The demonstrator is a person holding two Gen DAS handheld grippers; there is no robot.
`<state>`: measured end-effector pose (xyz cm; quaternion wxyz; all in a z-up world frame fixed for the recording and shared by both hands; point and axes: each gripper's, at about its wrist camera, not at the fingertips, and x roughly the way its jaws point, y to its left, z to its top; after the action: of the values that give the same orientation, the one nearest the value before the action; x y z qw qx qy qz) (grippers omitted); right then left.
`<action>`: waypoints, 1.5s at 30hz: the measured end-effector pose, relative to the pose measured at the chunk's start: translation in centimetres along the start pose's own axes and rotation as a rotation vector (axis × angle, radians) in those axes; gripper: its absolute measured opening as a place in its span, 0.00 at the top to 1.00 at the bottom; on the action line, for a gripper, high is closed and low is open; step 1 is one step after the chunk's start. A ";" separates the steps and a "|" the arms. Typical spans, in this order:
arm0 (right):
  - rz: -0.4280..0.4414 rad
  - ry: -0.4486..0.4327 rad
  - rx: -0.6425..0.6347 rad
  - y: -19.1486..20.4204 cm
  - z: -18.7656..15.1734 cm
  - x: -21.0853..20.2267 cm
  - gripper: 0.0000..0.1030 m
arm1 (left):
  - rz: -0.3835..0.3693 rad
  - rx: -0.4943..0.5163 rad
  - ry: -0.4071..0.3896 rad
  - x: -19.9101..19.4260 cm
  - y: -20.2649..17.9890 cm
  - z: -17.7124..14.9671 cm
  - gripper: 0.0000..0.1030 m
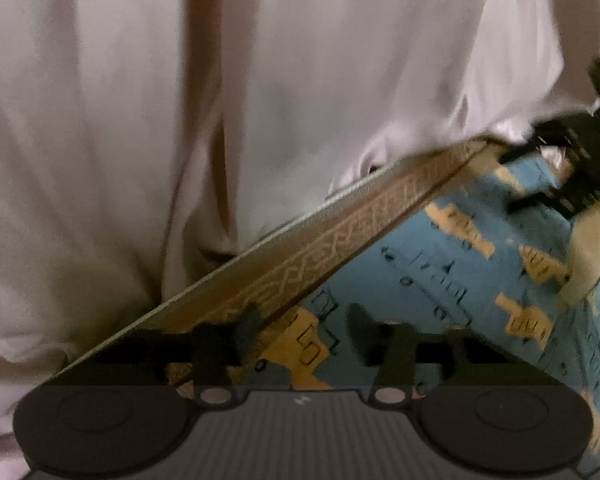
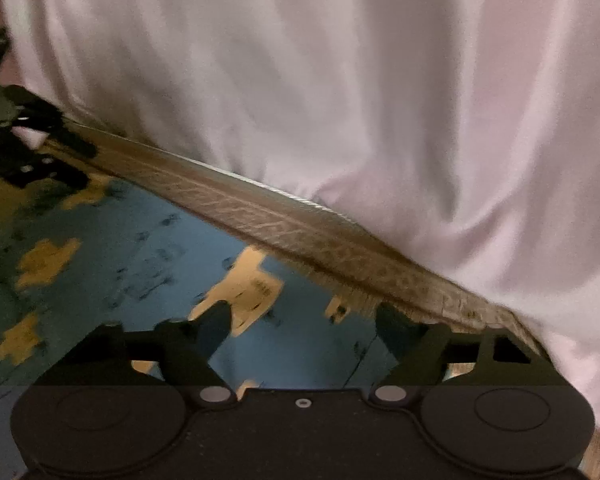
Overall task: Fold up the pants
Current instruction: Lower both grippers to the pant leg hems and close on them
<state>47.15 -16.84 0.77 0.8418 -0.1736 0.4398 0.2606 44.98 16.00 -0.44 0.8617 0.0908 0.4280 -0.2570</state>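
The pants (image 1: 180,100), pale pink and satiny, fill the upper and left part of the left wrist view and the upper and right part of the right wrist view, hanging in long soft folds. Their lower edge ends in a tan band (image 1: 340,240) woven with a light pattern, running as a diagonal across both views.

In the left wrist view the left gripper (image 1: 304,332) sits at the bottom centre, fingers spread with a clear gap; the band passes at its left finger (image 1: 248,328), though whether it touches is unclear.

In the right wrist view the right gripper (image 2: 304,324) likewise has its fingers apart, the band running by the right finger (image 2: 396,328).

Beneath lies a blue surface (image 1: 440,280) with yellow patches and dark marks. Both pictures are blurred.
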 end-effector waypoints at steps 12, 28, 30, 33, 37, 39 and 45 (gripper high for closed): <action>0.018 0.171 0.012 -2.7 0.2 3.2 0.40 | 0.070 0.046 0.192 3.4 -1.4 0.9 0.98; 0.006 0.049 0.117 -4.0 0.5 2.3 0.63 | 0.177 0.024 0.188 2.7 -2.6 0.6 0.99; 0.051 0.027 0.157 -4.6 -0.3 1.7 0.63 | 0.179 0.030 0.189 2.7 -2.6 0.6 0.99; 0.098 0.026 0.190 -5.6 -1.1 0.7 0.62 | 0.191 0.040 0.191 2.8 -2.8 0.6 0.99; -0.003 0.024 0.101 -3.5 -1.1 1.0 0.82 | 0.208 0.038 0.194 3.1 -3.1 0.8 0.99; -0.019 0.023 0.080 -2.7 -1.0 0.9 1.00 | 0.219 0.039 0.198 3.2 -3.3 0.9 0.99; -0.155 -0.101 0.112 -0.9 -2.2 -2.6 1.00 | 0.251 0.008 0.128 1.4 -4.1 0.9 1.00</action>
<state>44.95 -19.46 1.75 0.8888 -0.1464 0.3960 0.1783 44.10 11.66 -0.70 0.8576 0.1632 0.4665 -0.1424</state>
